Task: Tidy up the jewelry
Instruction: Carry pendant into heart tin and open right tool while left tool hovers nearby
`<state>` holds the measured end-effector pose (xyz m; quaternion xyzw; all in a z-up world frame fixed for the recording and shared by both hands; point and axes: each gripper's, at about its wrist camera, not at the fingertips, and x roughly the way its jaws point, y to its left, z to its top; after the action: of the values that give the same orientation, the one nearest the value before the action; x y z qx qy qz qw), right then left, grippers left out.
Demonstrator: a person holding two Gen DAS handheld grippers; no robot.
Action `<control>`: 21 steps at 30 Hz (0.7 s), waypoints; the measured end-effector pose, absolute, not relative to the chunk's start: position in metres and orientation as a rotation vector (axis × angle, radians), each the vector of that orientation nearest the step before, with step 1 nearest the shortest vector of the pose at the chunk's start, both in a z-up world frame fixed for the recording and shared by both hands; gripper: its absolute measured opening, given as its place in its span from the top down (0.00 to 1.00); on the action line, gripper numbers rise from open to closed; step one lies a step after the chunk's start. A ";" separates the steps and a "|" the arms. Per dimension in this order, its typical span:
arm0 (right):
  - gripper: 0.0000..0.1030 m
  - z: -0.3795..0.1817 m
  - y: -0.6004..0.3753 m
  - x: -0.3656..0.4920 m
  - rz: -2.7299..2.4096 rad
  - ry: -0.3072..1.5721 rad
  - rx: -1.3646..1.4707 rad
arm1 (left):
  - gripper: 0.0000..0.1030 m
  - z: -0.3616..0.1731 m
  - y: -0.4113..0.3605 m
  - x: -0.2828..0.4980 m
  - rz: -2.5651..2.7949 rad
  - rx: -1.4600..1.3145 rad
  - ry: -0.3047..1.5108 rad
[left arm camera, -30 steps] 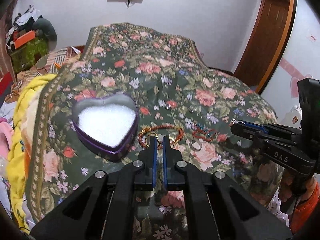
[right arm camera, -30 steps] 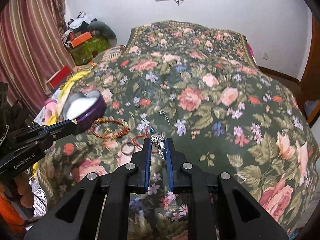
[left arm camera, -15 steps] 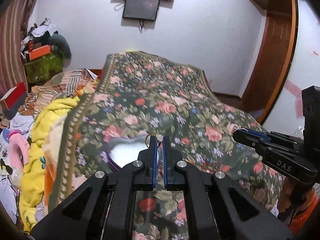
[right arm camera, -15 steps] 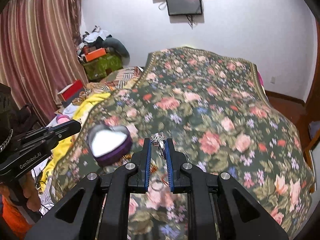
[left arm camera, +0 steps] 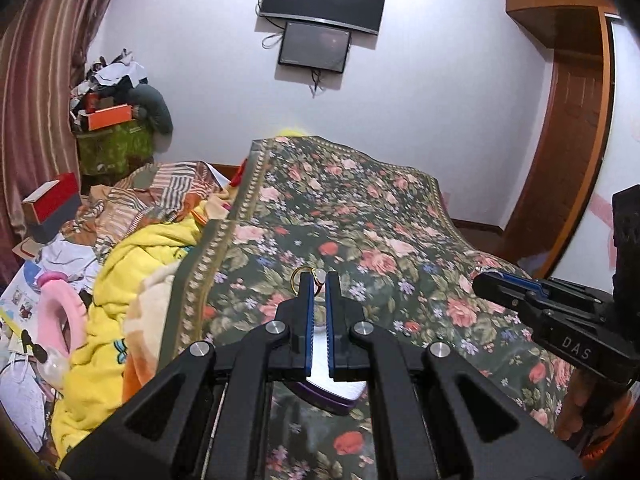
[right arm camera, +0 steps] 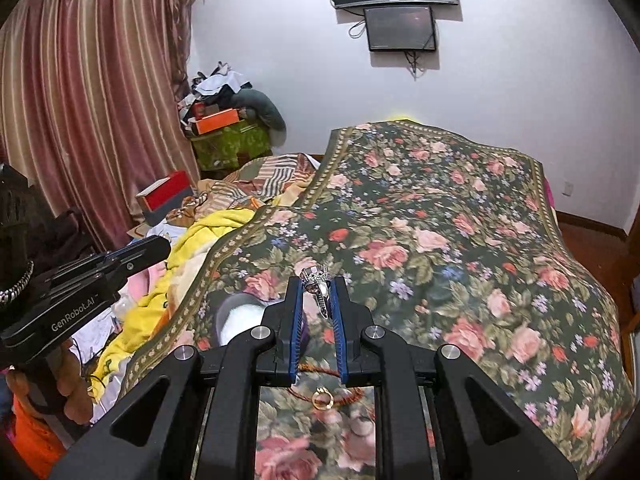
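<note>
I am holding a gold ring point(left arm camera: 306, 280) pinched at the tips of the left gripper point(left arm camera: 318, 282), jaws nearly pressed together, and a silver jewelled ring point(right arm camera: 316, 280) clamped in the right gripper point(right arm camera: 316, 286). The heart-shaped box point(left arm camera: 336, 394) is sitting low in the left view, just under the jaws. I am judging it best to keep both grips firm and lower each ring over the white lining before letting go. The box is mostly hidden by the fingers; in the right view another ring point(right arm camera: 322, 397) and a red bracelet point(right arm camera: 320, 372) on the bedspread point(right arm camera: 460, 240) are partly cut off.
</note>
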<state>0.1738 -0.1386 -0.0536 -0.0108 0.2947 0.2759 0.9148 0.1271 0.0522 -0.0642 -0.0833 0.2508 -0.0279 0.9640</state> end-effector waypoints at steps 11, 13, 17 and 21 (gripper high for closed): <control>0.88 -0.073 -0.098 0.192 0.639 0.662 -0.061 | 0.97 -0.079 0.071 0.145 -0.048 -0.194 0.533; 0.88 -0.078 -0.094 0.193 0.647 0.677 -0.066 | 0.97 -0.083 0.071 0.149 -0.052 -0.193 0.545; 0.88 -0.090 -0.087 0.199 0.660 0.716 -0.075 | 0.97 -0.094 0.070 0.157 -0.064 -0.191 0.571; 0.88 -0.103 -0.082 0.205 0.669 0.759 -0.077 | 0.97 -0.105 0.070 0.166 -0.080 -0.195 0.599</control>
<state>0.2048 -0.0821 -0.1028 -0.0367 0.3634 0.3203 0.8741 0.1656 0.0695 -0.1047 -0.0960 0.2947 -0.0392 0.9500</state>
